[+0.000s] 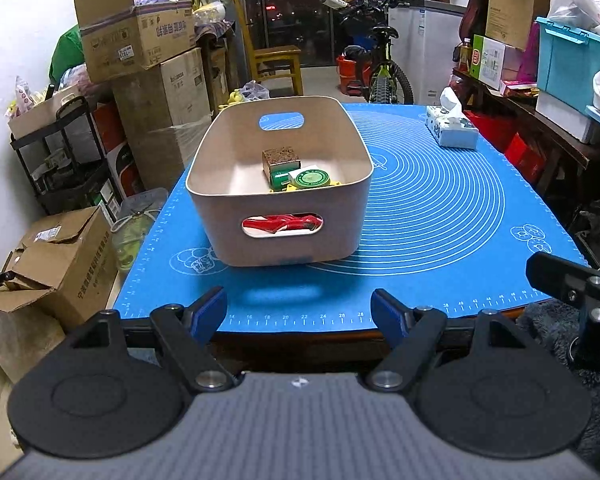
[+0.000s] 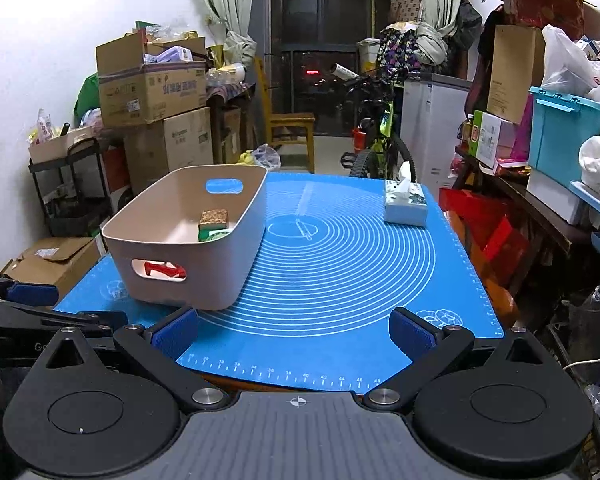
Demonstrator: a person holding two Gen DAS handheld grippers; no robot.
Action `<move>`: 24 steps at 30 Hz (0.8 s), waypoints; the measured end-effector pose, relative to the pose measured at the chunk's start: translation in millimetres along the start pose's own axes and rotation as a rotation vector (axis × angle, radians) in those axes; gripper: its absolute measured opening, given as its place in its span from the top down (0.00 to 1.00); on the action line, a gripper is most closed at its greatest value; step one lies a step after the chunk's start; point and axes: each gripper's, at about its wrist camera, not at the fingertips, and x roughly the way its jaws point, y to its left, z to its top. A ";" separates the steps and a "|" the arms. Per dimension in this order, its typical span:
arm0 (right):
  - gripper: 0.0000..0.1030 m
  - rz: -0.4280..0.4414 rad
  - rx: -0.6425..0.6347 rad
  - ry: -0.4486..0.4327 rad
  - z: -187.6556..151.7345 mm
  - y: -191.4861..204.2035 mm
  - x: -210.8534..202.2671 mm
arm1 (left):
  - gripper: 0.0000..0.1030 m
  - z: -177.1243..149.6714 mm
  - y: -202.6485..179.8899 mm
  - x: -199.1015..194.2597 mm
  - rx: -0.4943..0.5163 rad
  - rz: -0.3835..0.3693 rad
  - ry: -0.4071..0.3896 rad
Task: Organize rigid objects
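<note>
Left gripper (image 1: 299,312): black, blue pads, jaws spread wide, nothing between them; hangs over the near table edge.
Right gripper (image 2: 296,330): same build, jaws wide apart, empty; beside the left one.
Blue silicone baking mat (image 1: 440,216): covers the tabletop.
Beige plastic bin with handle slots (image 1: 278,236): on the mat's left part, just ahead of left gripper.
Bin contents: brown-topped block (image 1: 281,159), round green tin (image 1: 312,179), red item (image 1: 278,225) seen through the near slot.
Tissue box (image 2: 405,204): far right corner of mat, well apart from bin.

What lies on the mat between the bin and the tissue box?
Nothing: between the bin and the tissue box only bare blue mat with printed circles shows, clearest in the right wrist view.
</note>
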 end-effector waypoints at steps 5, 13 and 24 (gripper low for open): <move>0.02 -0.002 0.002 0.001 -0.6 -0.3 0.8 | 0.23 -0.4 -0.3 1.0 -0.001 -0.005 0.006; 0.02 -0.003 0.006 0.000 -1.3 -2.6 0.0 | 0.23 -1.3 -1.3 1.2 0.001 -0.005 0.006; 0.02 -0.003 0.006 0.000 -1.1 -4.5 -0.2 | 0.23 -1.4 -1.3 1.2 0.000 -0.006 0.006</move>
